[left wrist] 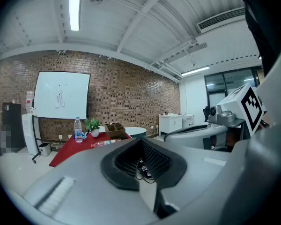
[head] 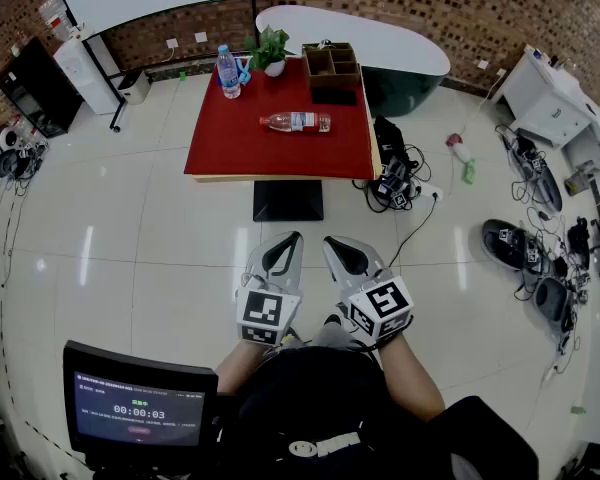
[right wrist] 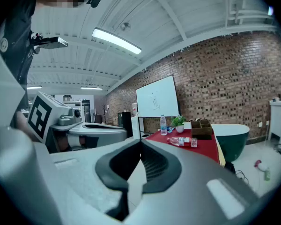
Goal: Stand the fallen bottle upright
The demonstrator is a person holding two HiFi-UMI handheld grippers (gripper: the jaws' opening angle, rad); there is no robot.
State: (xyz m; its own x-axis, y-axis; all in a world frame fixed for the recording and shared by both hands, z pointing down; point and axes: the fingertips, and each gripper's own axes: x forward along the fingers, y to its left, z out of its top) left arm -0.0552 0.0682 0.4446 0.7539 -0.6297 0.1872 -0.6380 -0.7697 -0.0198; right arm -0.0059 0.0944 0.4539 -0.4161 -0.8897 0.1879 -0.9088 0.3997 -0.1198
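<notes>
A clear bottle with a red cap end [head: 295, 121] lies on its side on the red table [head: 230, 148], far ahead of me. It also shows small in the left gripper view [left wrist: 105, 143] and in the right gripper view [right wrist: 182, 141]. My left gripper [head: 283, 253] [left wrist: 141, 140] and right gripper [head: 342, 253] [right wrist: 140, 142] are held side by side close to my body, over the floor and well short of the table. Both are shut with nothing between the jaws.
On the table stand an upright water bottle [head: 228, 72], a small potted plant [head: 270, 50] and a wooden box [head: 332, 65]. Cables and power strips [head: 395, 183] lie on the floor right of the table. A monitor [head: 135, 405] sits at my lower left.
</notes>
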